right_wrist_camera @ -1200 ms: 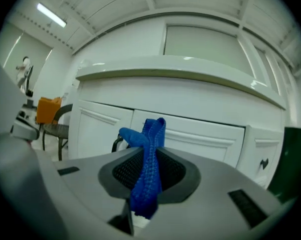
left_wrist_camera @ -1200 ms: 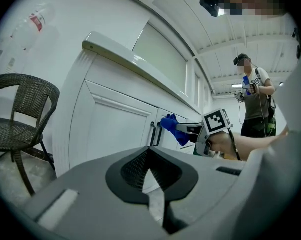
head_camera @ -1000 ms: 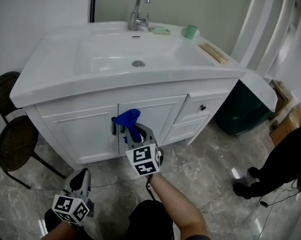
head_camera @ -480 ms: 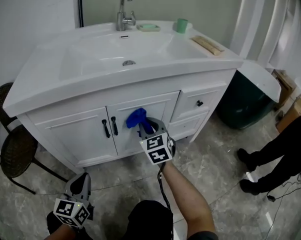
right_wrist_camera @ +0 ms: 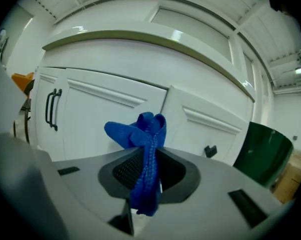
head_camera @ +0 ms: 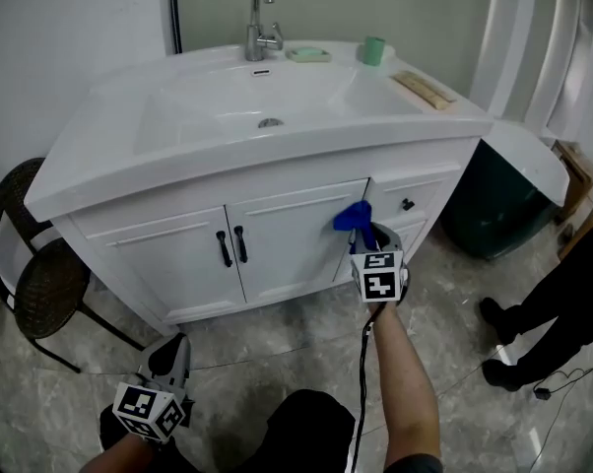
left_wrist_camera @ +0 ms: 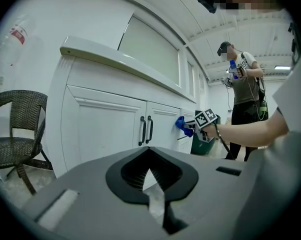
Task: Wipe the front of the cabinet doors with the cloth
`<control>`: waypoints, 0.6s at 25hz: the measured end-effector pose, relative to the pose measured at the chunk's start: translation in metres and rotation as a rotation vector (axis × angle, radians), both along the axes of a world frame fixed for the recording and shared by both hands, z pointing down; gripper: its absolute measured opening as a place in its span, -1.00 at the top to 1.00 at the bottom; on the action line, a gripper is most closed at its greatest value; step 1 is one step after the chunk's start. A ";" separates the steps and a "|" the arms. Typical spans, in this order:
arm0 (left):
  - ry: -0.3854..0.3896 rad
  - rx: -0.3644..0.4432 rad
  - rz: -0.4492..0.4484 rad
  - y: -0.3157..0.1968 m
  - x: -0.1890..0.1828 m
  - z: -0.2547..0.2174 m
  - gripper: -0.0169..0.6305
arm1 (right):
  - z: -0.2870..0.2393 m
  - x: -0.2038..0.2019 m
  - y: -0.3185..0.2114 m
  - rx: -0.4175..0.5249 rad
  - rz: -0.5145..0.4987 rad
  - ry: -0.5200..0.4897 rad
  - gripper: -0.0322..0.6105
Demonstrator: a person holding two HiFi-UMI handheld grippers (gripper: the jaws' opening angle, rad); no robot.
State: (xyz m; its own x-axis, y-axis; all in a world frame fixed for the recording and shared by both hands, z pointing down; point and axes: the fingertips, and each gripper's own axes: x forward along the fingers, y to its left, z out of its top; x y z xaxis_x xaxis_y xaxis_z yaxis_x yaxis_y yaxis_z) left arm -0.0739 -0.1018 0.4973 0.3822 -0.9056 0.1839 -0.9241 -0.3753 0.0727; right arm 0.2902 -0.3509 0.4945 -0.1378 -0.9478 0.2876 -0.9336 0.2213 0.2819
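Grips a small blue woven cloth [right_wrist_camera: 140,134] in the right gripper [right_wrist_camera: 148,173], jaws closed hard on its middle, leaving a bunched head above and a short tail hanging below. Holds that bunched head against the white panelled cabinet doors [head_camera: 287,244], at the right edge of the right-hand door, just beside the narrow white drawers [head_camera: 422,199] with their small black knob. Looks to be touching the paint in the left gripper view, though cannot be sworn to. Sits well right of the pair of black bar handles [head_camera: 240,244] at the centre seam.

Parks the left gripper [head_camera: 168,350] low and near, above the grey marbled floor [head_camera: 277,353], well apart from the cabinet, jaws drawn together on nothing.

Judged as mid-wipe, at the right end of a pass. Expect a light, limp, soft thing: no weight to speak of, no stiffness, apt to fold back or drag out of the jaws when rubbed over the raised panel mouldings. Best taken as now, by a gathered fold at the middle, with enough bunched ahead of the jaw tips to pad them off the painted face. Press gently and flat. Watch for loose corners snagging on the handles when crossing toward the left-hand door.
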 end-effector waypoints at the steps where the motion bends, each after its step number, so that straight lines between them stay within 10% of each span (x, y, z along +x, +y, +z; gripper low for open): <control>1: 0.004 0.003 0.001 0.000 0.000 -0.002 0.95 | 0.001 0.008 0.002 -0.009 0.027 0.002 0.68; 5: 0.022 0.011 0.013 0.004 -0.003 -0.006 0.95 | -0.006 -0.013 0.021 0.009 -0.004 0.071 0.68; 15: 0.058 0.026 0.009 0.011 -0.024 -0.008 0.95 | 0.019 -0.219 0.056 0.124 -0.397 0.539 0.68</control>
State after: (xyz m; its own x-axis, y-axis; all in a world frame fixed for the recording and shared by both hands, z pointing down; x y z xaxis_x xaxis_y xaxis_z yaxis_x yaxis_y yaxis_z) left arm -0.0982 -0.0903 0.4894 0.3999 -0.9062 0.1375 -0.9151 -0.3861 0.1164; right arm 0.0712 -0.2946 0.5130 -0.3499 -0.8855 0.3058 -0.5099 0.4539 0.7307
